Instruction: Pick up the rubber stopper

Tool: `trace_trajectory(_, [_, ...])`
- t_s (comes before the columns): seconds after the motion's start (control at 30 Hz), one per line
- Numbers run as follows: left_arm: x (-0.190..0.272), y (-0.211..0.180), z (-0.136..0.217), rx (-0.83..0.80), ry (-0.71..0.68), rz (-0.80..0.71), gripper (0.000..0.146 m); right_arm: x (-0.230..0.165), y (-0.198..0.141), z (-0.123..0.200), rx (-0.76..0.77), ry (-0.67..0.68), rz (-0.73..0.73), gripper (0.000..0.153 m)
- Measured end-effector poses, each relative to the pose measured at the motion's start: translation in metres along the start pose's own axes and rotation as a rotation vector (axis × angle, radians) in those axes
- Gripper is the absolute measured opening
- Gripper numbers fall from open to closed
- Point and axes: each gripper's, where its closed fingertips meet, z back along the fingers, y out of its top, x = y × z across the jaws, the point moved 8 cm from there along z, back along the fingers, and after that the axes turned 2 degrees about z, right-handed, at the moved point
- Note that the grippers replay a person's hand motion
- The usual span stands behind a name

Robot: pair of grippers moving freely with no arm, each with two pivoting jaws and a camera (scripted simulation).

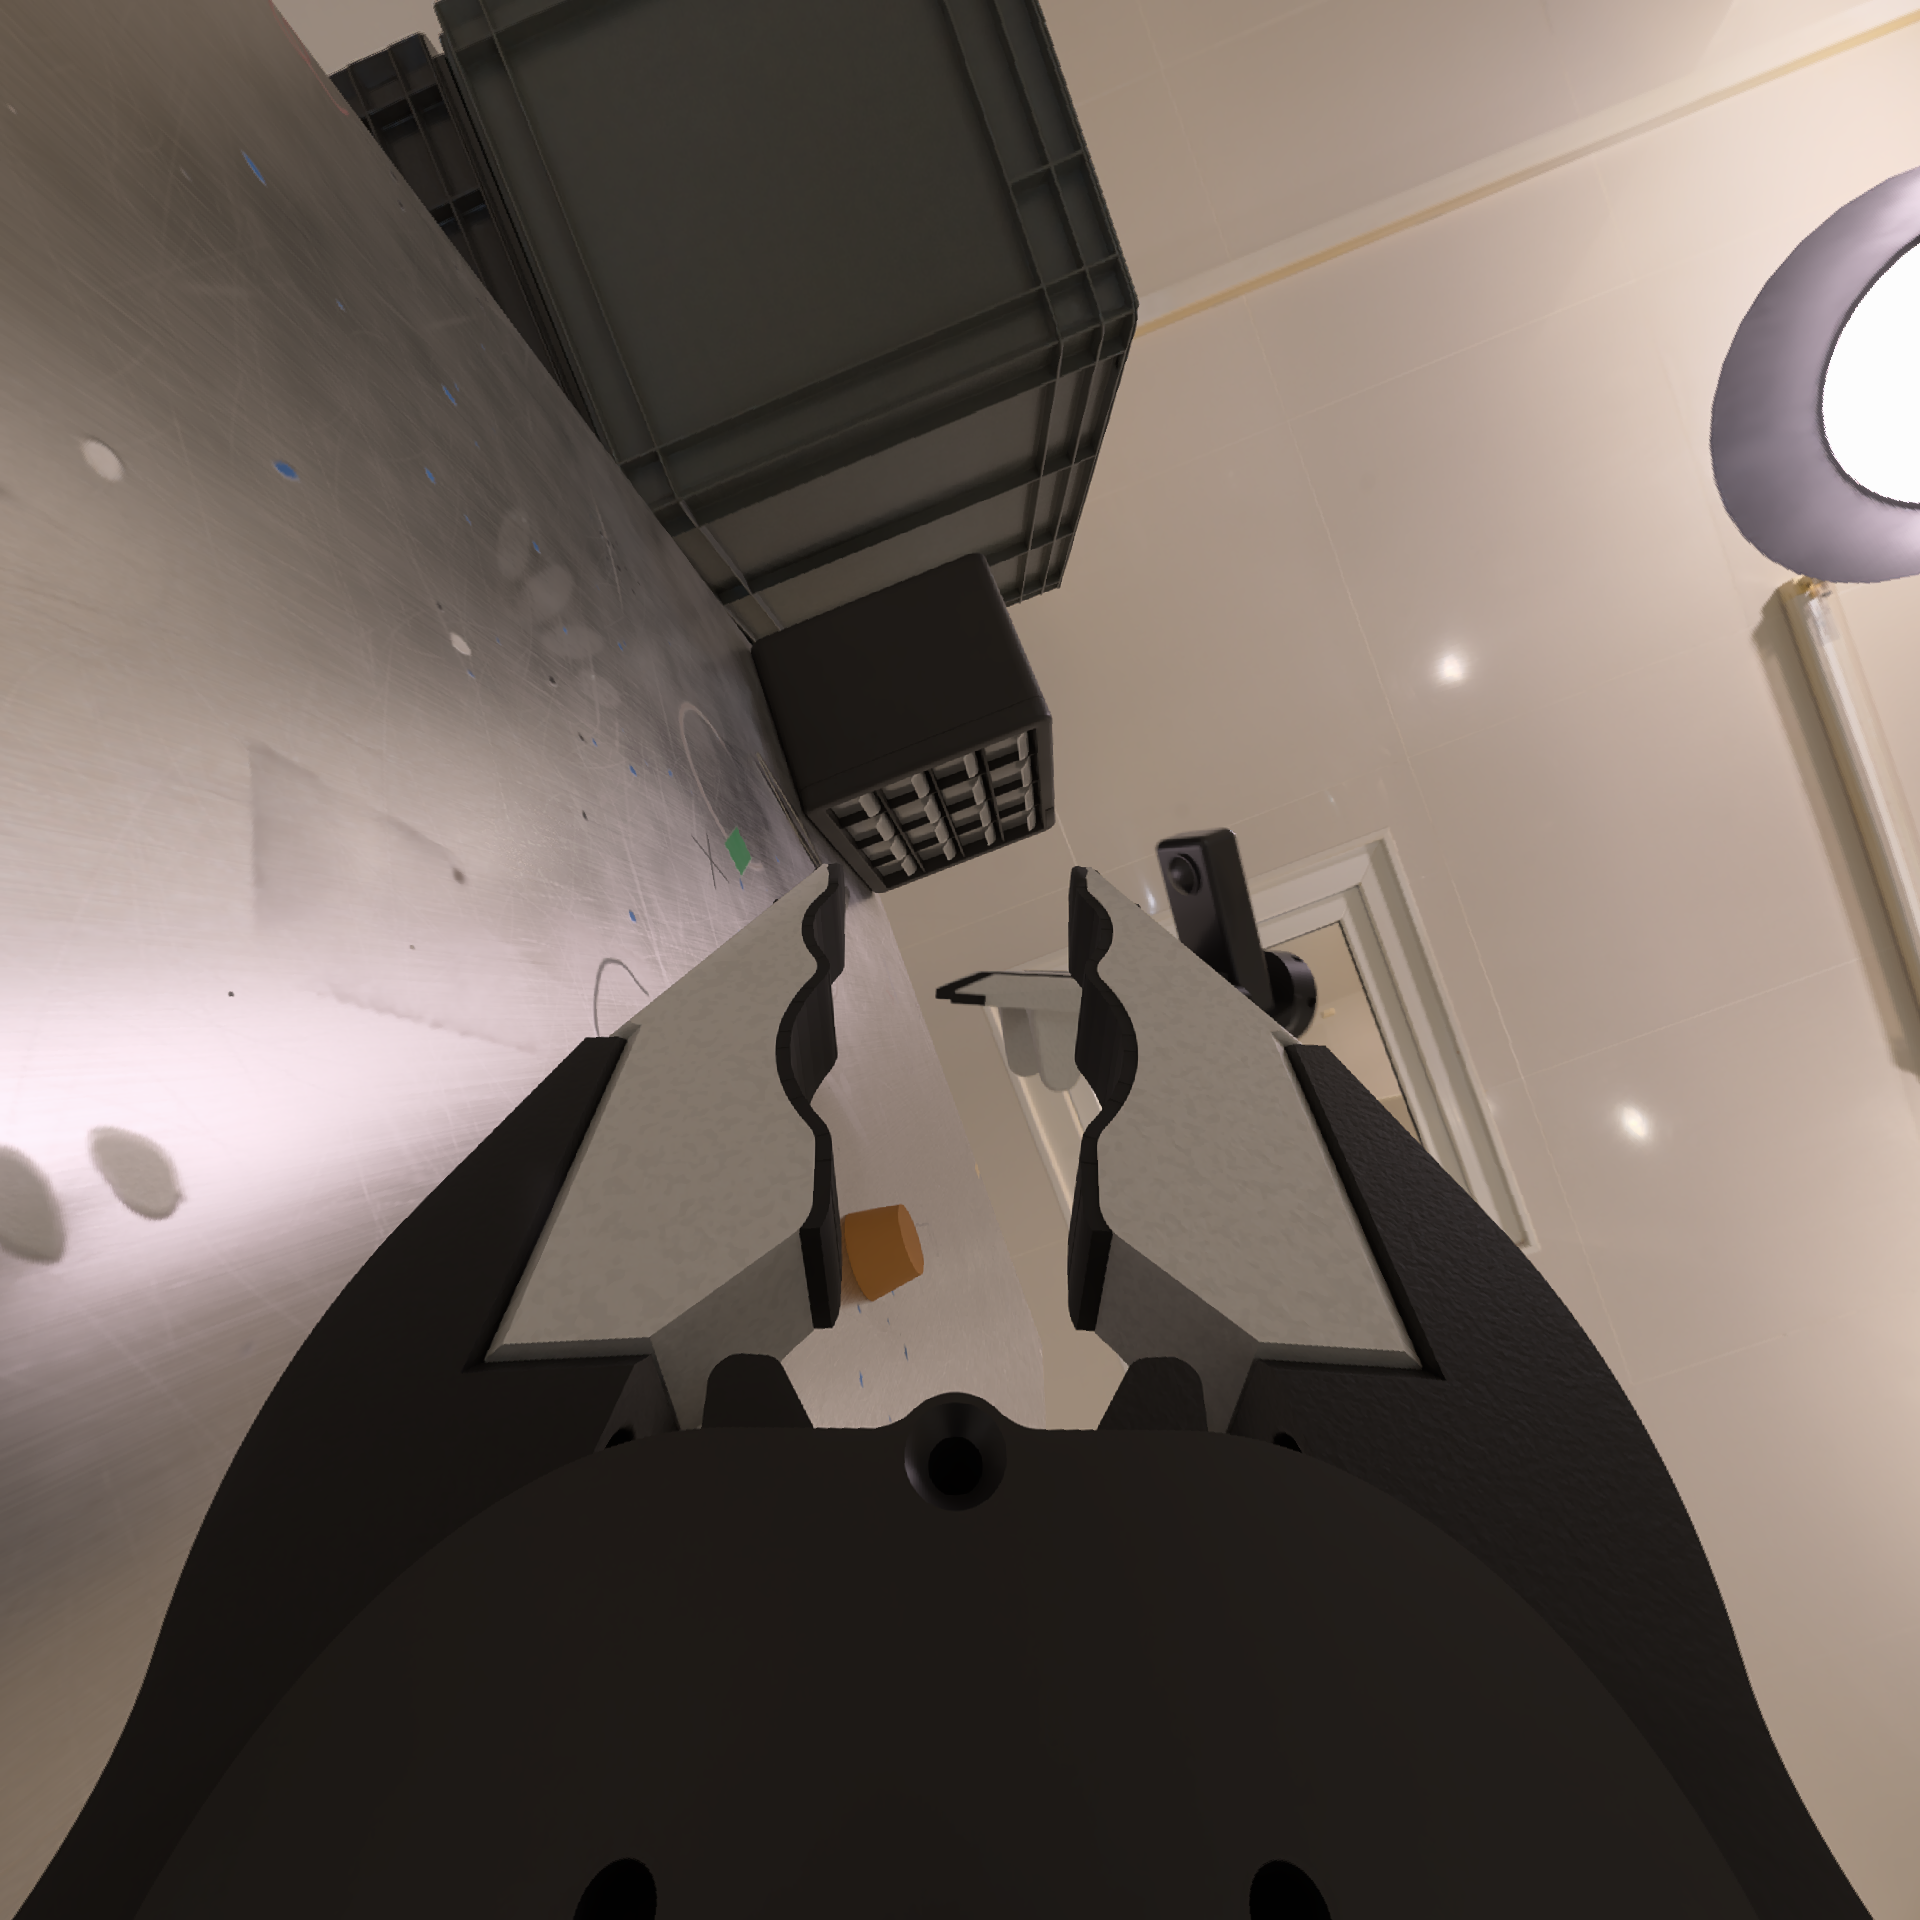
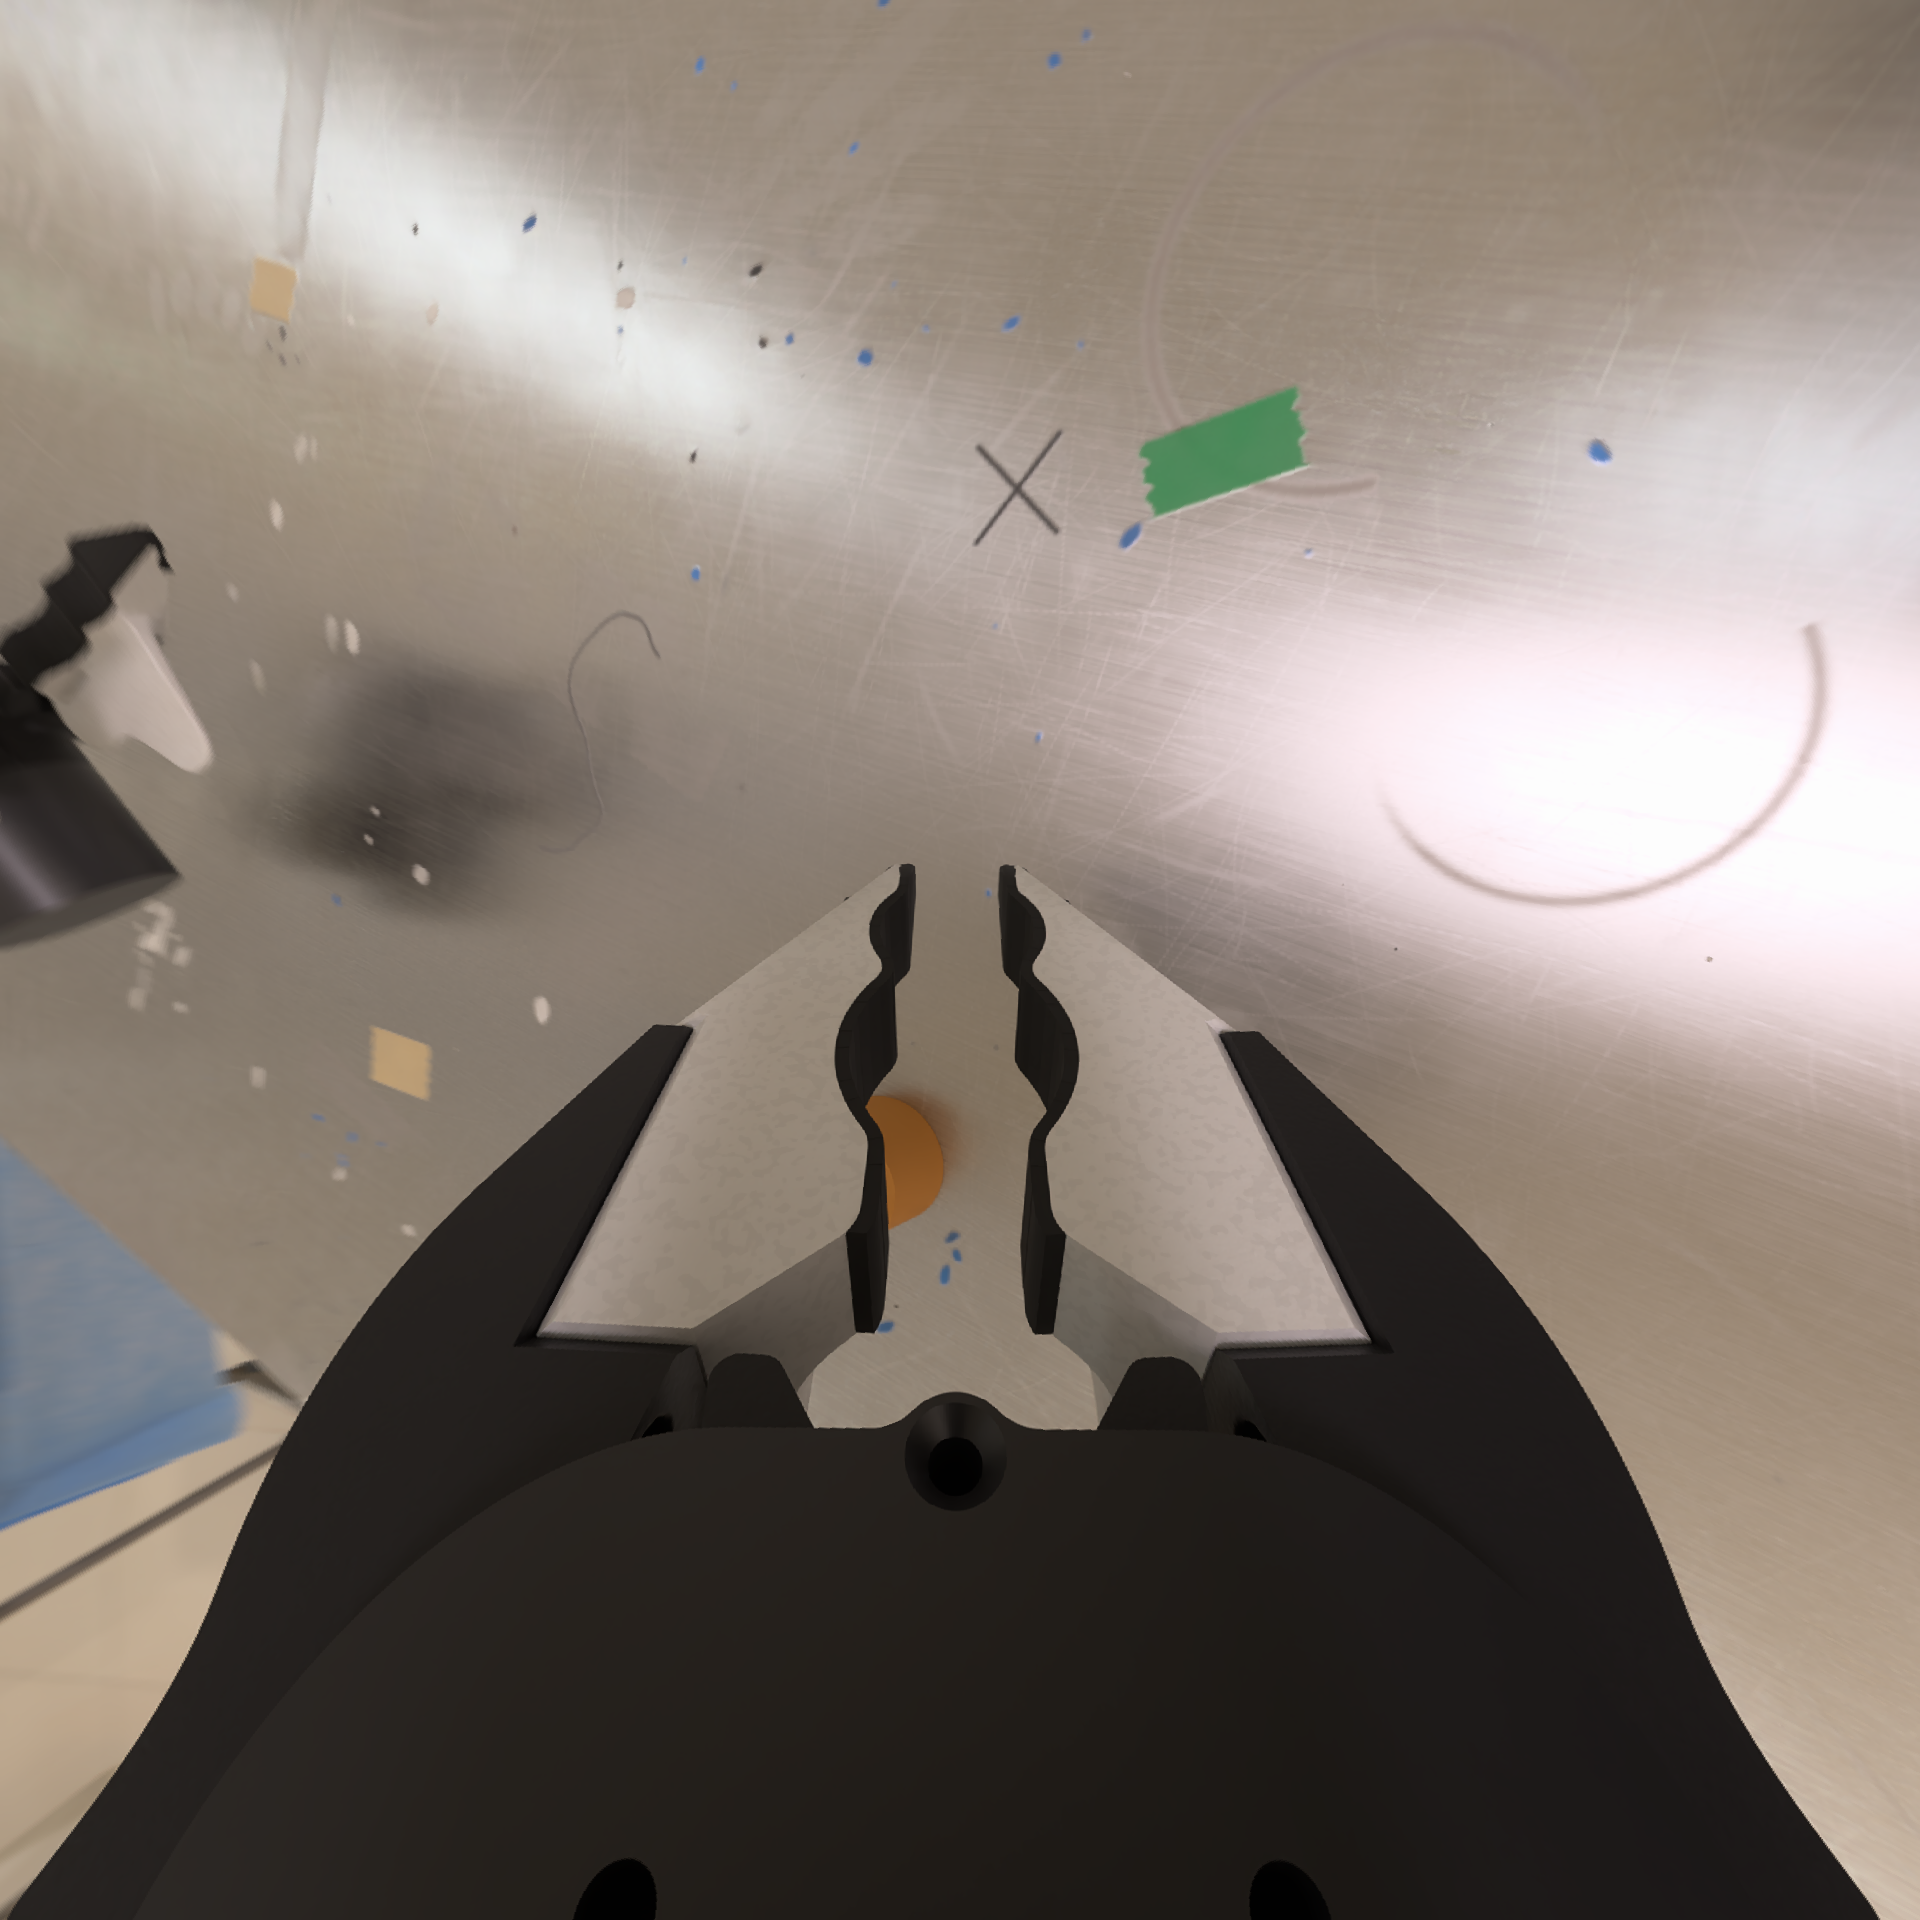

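The orange rubber stopper (image 1: 883, 1252) lies on its side on the scratched metal table (image 1: 312, 623). In the left wrist view it shows low between my left gripper's fingers, partly behind the left finger. My left gripper (image 1: 956, 894) is wide open and empty, held above the table. In the right wrist view the stopper (image 2: 912, 1158) lies on the table below my right gripper (image 2: 956, 878), beside the left finger and partly hidden by it. The right jaws stand narrowly apart and touch nothing. Each gripper shows small in the other's view: the right (image 1: 1029, 1023), the left (image 2: 114, 686).
Dark grey crates (image 1: 810, 291) and a black box with a gridded face (image 1: 914, 727) stand at the table's far side. Green tape (image 2: 1226, 452) and a drawn cross (image 2: 1018, 488) mark the table. A blue sheet (image 2: 94, 1340) lies past the table edge at lower left.
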Motion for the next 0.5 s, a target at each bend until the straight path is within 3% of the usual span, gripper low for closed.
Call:
trace_trajectory(0.17, [0.0,-0.001,-0.001,-0.006,0.003,-0.007,0.043,-0.035,-0.034,0.005,0.104,-0.121,0.161,0.033])
trace_trajectory(0.27, [0.001,-0.001,-0.001,-0.008,0.003,-0.01,0.043,-0.051,-0.067,0.003,0.178,-0.197,0.201,0.047])
trace_trajectory(0.5, [0.003,-0.008,-0.006,-0.035,0.011,-0.032,0.043,-0.06,-0.124,-0.019,0.231,-0.284,0.266,0.061])
